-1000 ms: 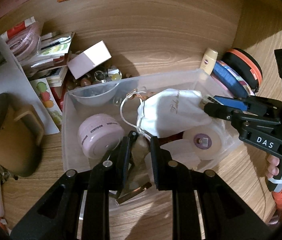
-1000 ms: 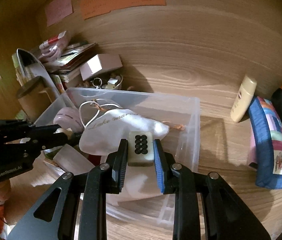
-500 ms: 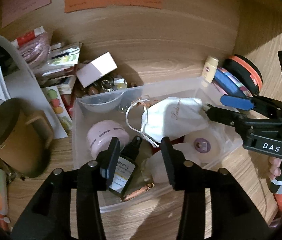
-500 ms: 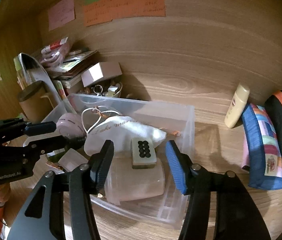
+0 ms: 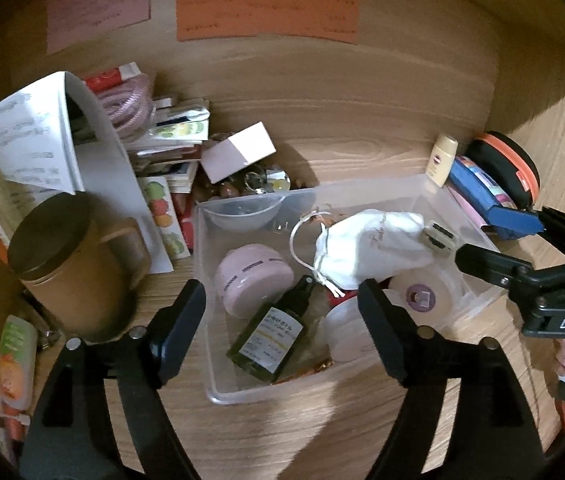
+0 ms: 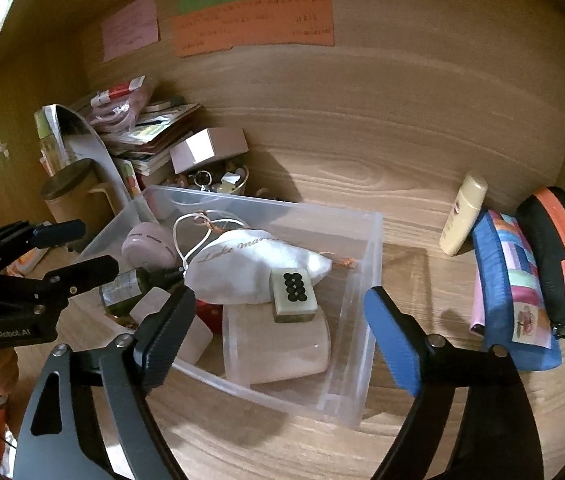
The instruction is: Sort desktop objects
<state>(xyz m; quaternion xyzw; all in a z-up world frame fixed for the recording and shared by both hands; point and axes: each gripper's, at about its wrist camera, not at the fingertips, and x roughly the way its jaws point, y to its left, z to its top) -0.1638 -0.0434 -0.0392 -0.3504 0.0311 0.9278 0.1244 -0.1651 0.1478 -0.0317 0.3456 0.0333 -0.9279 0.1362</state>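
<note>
While both claws gape, only the right view shows the tile's [image 6: 293,295] dots.

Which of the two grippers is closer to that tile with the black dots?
Right. The right gripper hangs open just in front of the tile; the left gripper is open over the dark bottle, farther off.

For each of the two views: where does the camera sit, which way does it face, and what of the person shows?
Left wrist: on the left hand-held gripper, looking down into the clear bin; a hand shows at right.
Right wrist: on the right hand-held gripper, facing the bin's right end; a hand shows at left.
Shared: bin, white pouch, mahjong tile.
</note>
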